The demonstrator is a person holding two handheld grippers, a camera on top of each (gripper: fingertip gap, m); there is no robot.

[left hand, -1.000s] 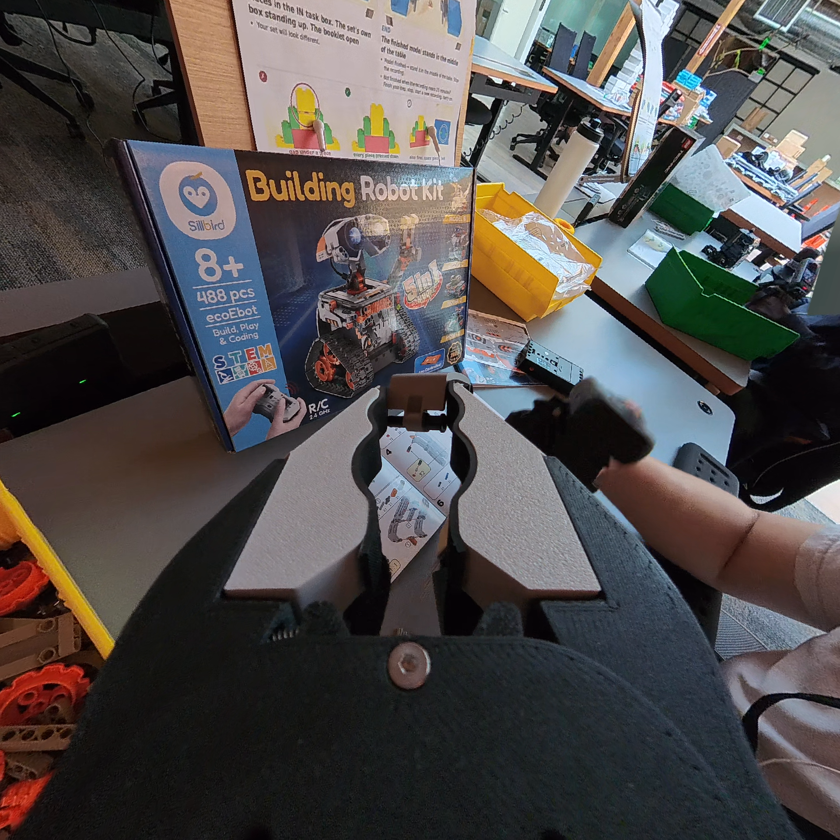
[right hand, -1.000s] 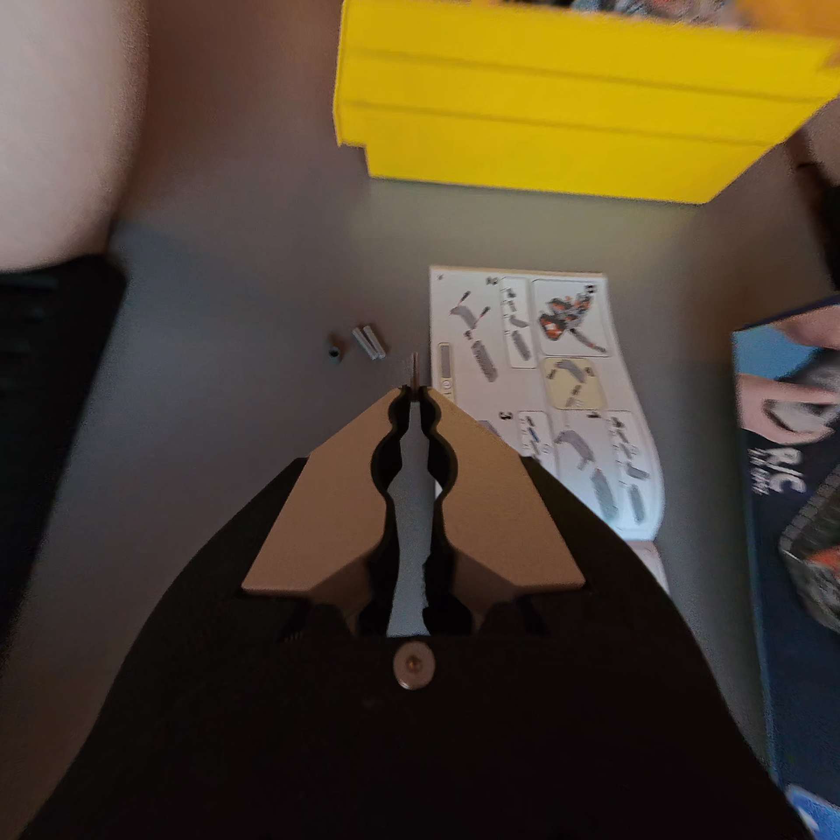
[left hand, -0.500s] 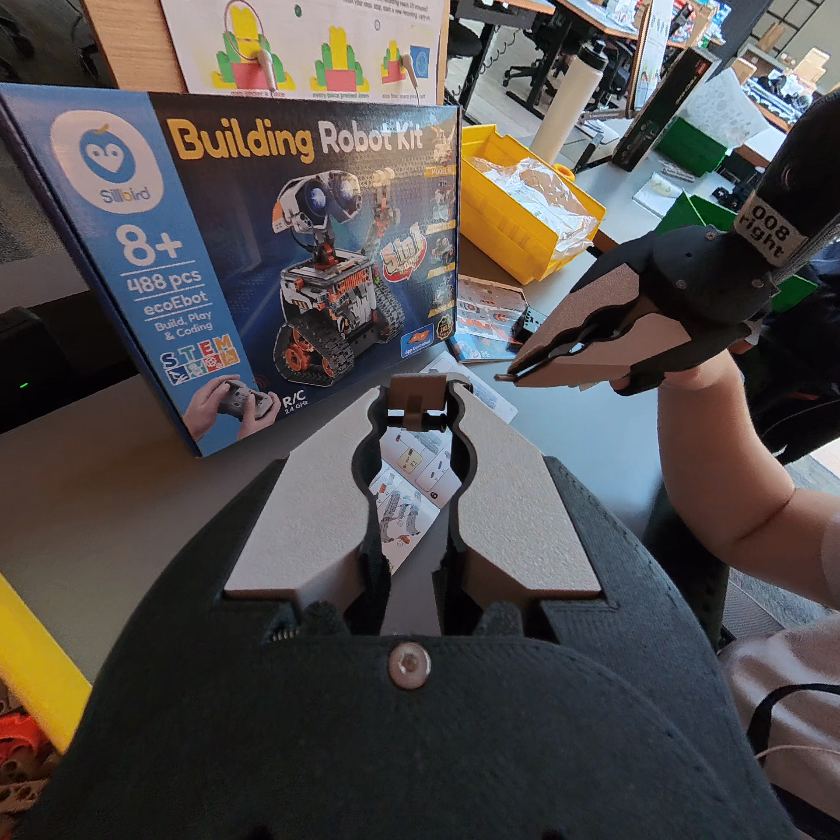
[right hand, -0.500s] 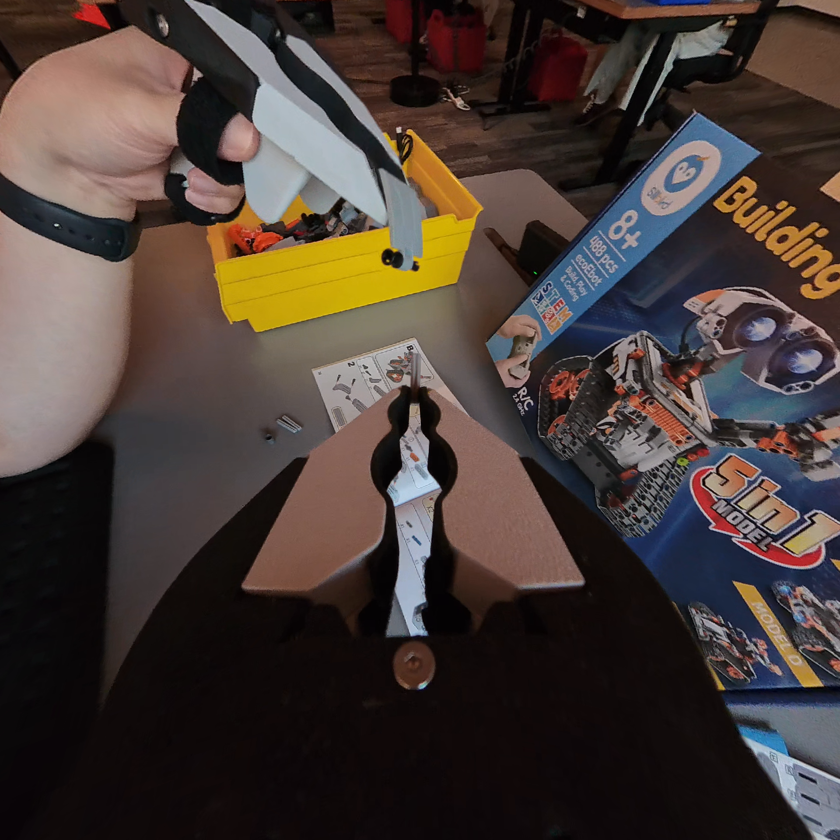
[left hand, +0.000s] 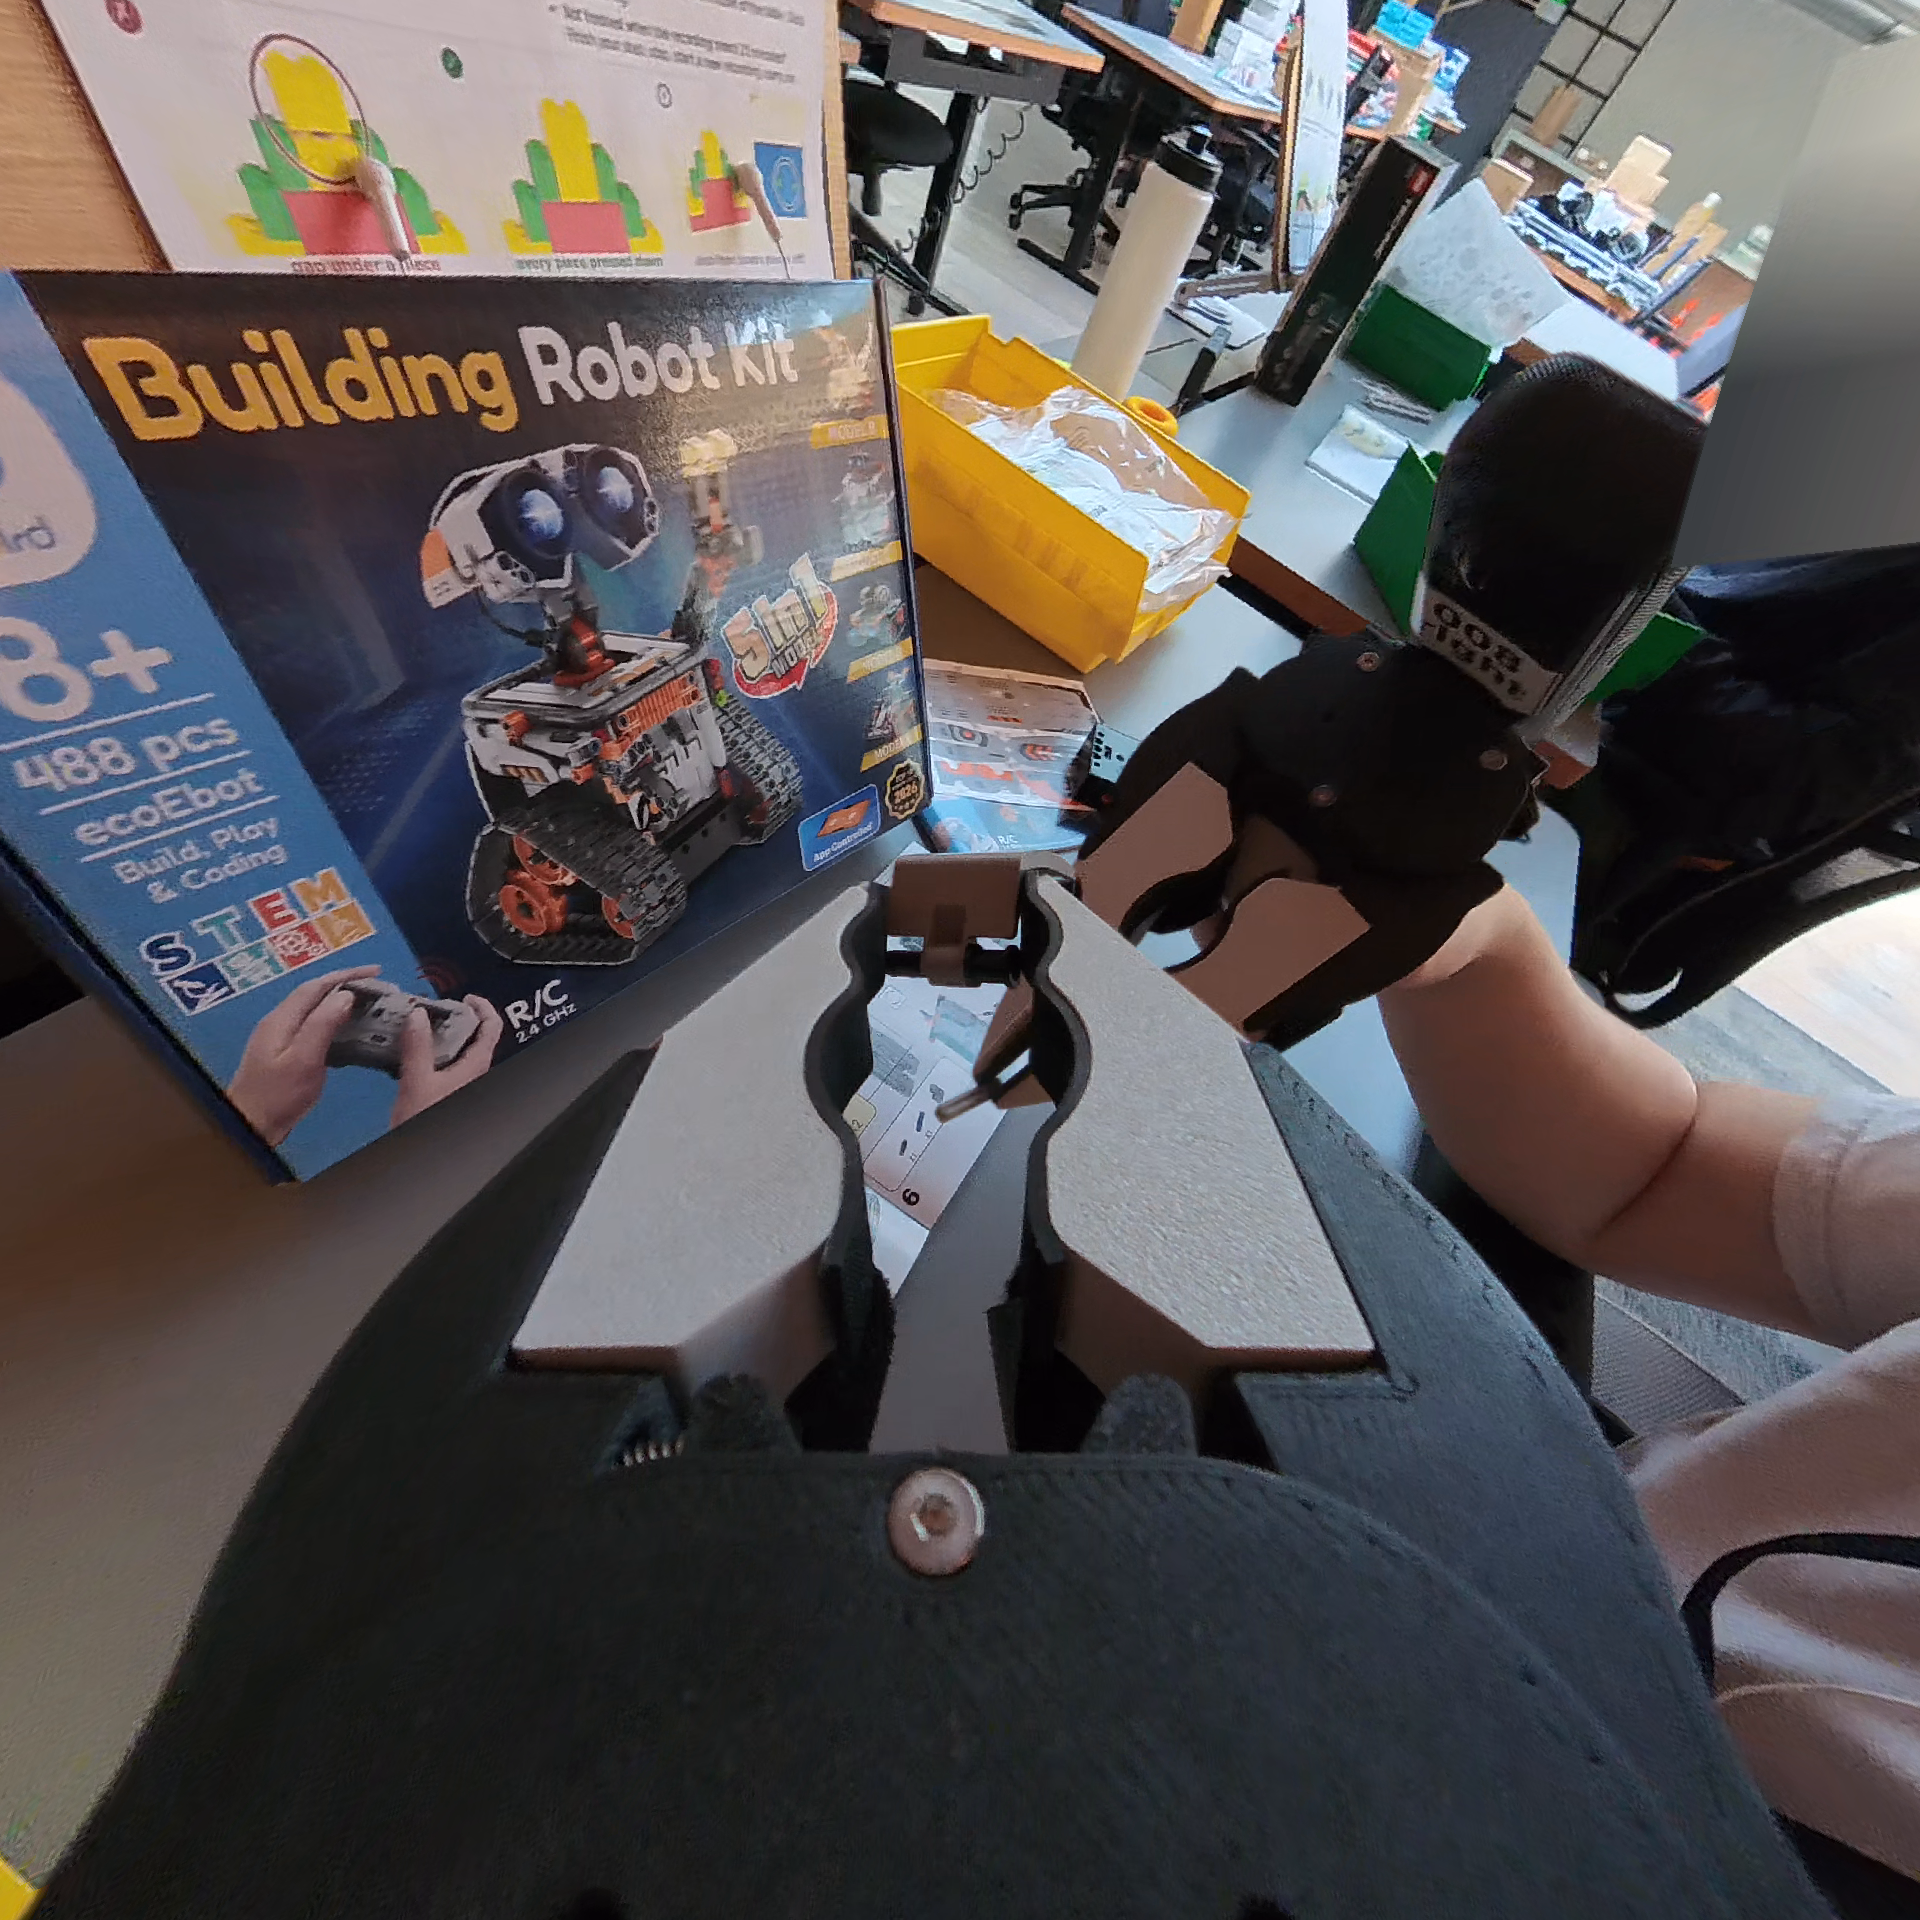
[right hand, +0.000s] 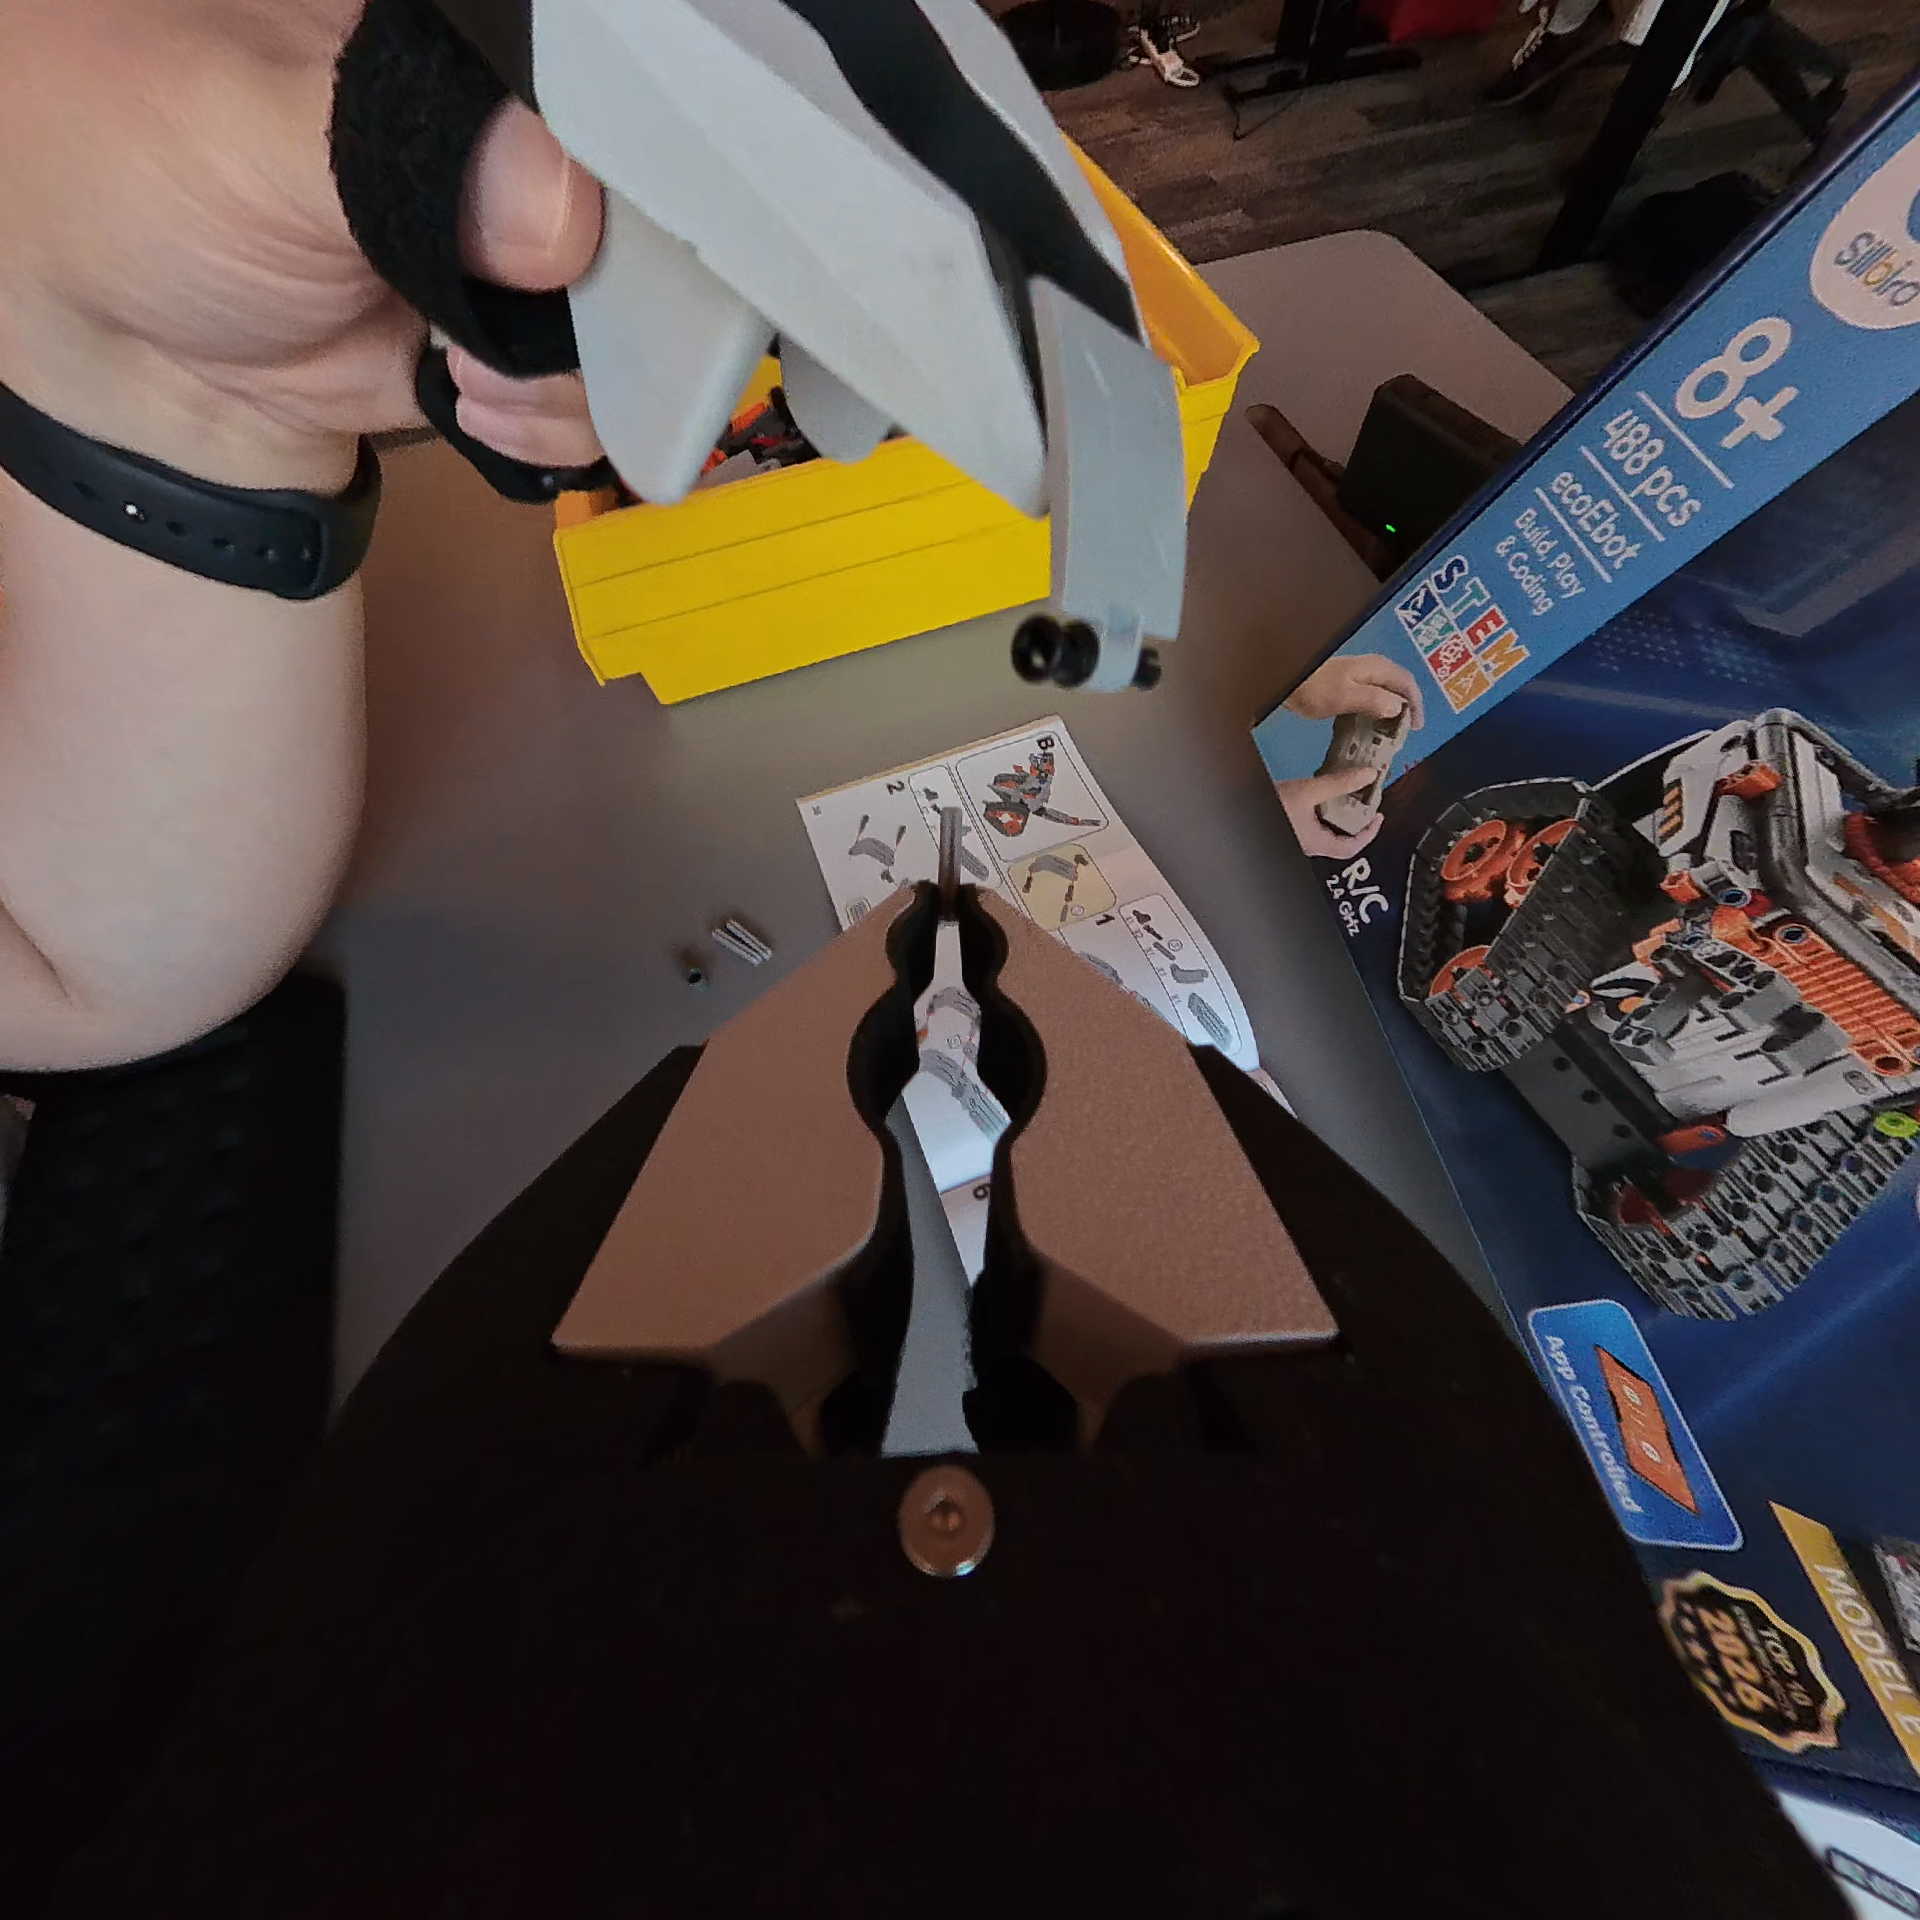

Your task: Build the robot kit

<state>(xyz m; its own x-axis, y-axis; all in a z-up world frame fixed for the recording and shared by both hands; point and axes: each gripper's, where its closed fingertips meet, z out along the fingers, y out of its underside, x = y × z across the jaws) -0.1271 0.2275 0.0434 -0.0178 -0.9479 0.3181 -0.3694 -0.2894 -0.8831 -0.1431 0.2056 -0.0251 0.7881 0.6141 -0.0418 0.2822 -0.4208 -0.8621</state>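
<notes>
**A:** What has changed on your side?

**B:** My right gripper point(left hand: 961, 1107) has come in close. Half a second ago it hung higher, off to the right in the left wrist view; now its tips sit just behind and below my left gripper point(left hand: 951, 930), partly hidden by the left one's right finger. Both are clenched as before: the left on a small grey piece with a black pin point(left hand: 948, 914), the right on a thin grey axle point(right hand: 949, 852).

**A:** And the piece seen from the right?

**B:** Raised above the table point(right hand: 499, 831), the pin end point(right hand: 1055, 652) pointing down, the axle below it and apart.

**A:** What lies around?

**B:** An open instruction sheet point(right hand: 1081, 883) under both tools, the blue kit box point(left hand: 416, 644) upright behind it, a yellow bin of parts point(right hand: 831, 582) beyond, three small loose bits point(right hand: 732, 948) left of the sheet. My left hand point(right hand: 208, 281) fills the upper left of the right view.
</notes>
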